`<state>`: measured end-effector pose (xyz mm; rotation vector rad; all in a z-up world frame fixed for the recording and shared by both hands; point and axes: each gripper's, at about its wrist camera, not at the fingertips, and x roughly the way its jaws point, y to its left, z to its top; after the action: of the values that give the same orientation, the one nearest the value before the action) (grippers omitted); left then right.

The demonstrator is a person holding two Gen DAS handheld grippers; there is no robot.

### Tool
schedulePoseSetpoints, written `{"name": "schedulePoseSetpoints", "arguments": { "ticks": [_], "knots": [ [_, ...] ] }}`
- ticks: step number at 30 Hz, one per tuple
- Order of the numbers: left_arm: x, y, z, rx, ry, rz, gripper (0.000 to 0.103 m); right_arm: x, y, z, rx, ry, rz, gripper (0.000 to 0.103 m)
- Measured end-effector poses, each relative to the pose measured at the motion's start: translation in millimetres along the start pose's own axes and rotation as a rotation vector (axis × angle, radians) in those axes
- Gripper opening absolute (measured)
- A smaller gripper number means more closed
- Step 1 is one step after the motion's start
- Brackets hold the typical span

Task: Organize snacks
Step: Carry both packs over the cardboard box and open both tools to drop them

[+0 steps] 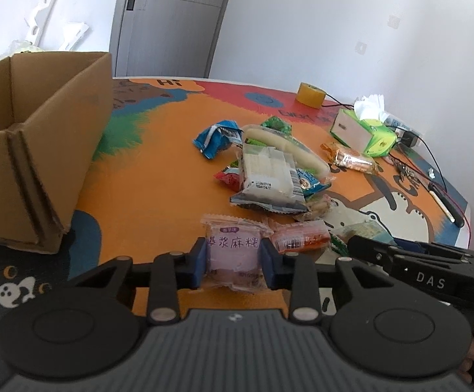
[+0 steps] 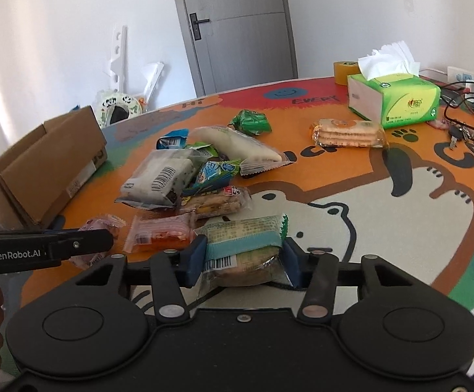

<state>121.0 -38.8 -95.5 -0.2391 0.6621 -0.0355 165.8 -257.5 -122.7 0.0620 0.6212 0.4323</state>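
left wrist view: my left gripper [image 1: 233, 259] pinches the pink mochi packet [image 1: 232, 250] on the table [image 1: 158, 176]; my right gripper [image 2: 243, 261] seems clamped on the green-striped pastry [image 2: 243, 245]. slippery wrappers could slide out while lifting toward the cardboard box [image 1: 41, 150].

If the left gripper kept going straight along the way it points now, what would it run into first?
Holding the pink mochi packet, the left gripper would probably meet the dark-edged clear wafer packet at the near edge of the snack pile first; depth is hard to judge through the fisheye.
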Motion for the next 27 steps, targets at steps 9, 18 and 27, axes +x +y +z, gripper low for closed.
{"name": "schedulePoseSetpoints", "arguments": {
  "ticks": [9, 18, 27],
  "knots": [
    [-27.0, 3.1, 5.2, 0.003, -0.065, 0.012, 0.033, -24.1, 12.4, 7.9, -0.011, -0.062, 0.007, 0.049],
    [-57.3, 16.0, 14.9, -0.012, -0.142, 0.033, 0.033, -34.1, 34.7, 20.1, -0.03, -0.102, 0.044, 0.049],
    [-81.5, 32.9, 30.7, -0.019, -0.205, 0.074, 0.033, -34.4, 62.2, 35.6, -0.056, -0.14, 0.104, 0.049]
  ]
}}
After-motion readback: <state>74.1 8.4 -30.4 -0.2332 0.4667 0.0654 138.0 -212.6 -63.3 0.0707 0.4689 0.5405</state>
